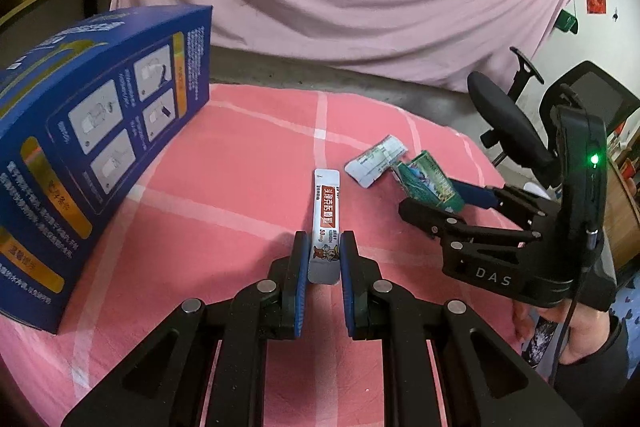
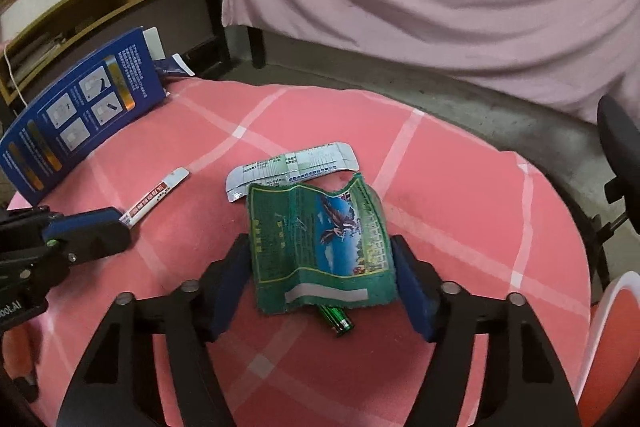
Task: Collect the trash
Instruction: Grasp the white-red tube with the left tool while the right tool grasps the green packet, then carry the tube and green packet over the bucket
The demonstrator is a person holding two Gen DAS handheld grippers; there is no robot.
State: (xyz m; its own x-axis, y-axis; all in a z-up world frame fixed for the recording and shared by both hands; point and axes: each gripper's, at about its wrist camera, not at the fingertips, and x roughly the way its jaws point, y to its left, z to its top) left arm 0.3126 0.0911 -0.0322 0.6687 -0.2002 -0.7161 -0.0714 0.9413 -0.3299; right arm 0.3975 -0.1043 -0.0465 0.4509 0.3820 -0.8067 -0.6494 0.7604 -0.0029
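The white sachet (image 1: 325, 227) was clamped by the left gripper (image 1: 325, 259) — long axis pointing away. The green wrapper (image 2: 320, 247) was bracketed by the right gripper (image 2: 320, 267), half open — contact could not be confirmed.

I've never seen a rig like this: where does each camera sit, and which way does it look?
Left wrist: on the left gripper, looking down its fingers at the white sachet it clamps; a hand shows.
Right wrist: on the right gripper, over the green packet.
Shared: both grippers, blue box, pink tablecloth.
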